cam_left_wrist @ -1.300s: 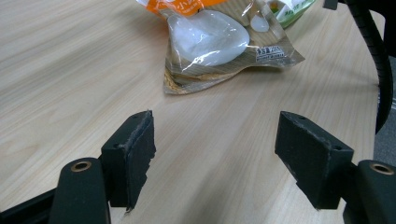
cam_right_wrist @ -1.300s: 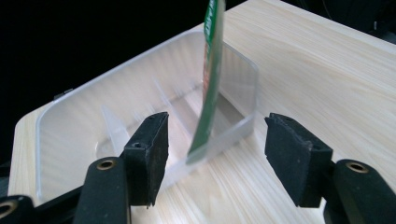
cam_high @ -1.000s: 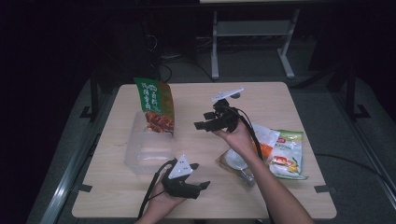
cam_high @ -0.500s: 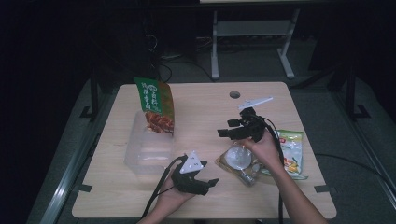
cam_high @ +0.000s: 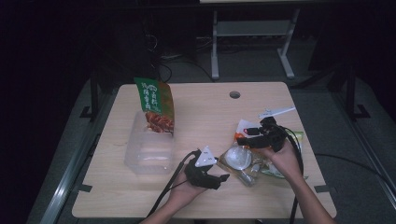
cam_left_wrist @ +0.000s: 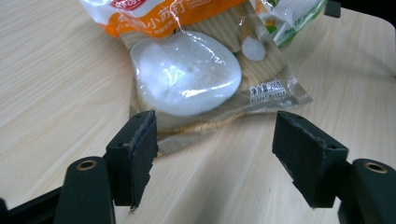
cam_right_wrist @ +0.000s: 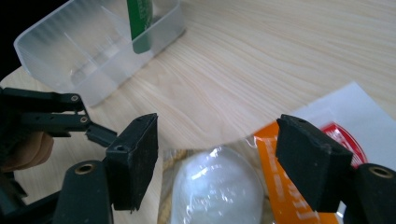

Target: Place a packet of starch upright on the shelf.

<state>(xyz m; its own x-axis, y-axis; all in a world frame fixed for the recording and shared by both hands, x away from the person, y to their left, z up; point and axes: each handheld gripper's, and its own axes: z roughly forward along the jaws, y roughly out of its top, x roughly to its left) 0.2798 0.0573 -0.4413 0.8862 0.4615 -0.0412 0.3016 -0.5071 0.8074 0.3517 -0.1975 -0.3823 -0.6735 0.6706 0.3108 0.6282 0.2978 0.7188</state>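
Note:
A clear packet with a white round piece inside [cam_high: 238,161] [cam_left_wrist: 187,72] [cam_right_wrist: 217,191] lies at the table's right front. My left gripper [cam_high: 219,179] [cam_left_wrist: 215,140] faces its near edge from the left, open, with only bare wood between the jaws, which have just closed a little. My right gripper [cam_high: 243,138] [cam_right_wrist: 217,156] hovers over the packet's far side, open and holding nothing; its jaws have just been opening. An orange and white packet [cam_high: 246,127] [cam_left_wrist: 154,18] [cam_right_wrist: 285,186] overlaps the clear one.
A clear plastic tub [cam_high: 149,149] [cam_right_wrist: 88,46] sits left of centre on the wooden table [cam_high: 205,112], with a green snack bag [cam_high: 154,105] standing at its far end. A green packet [cam_high: 297,138] lies beyond my right hand. The table top has a round hole [cam_high: 235,94] near its far edge.
My right gripper has swung from the table's middle to the right and nearer, ending above the packets. My left gripper has slid right toward the clear packet.

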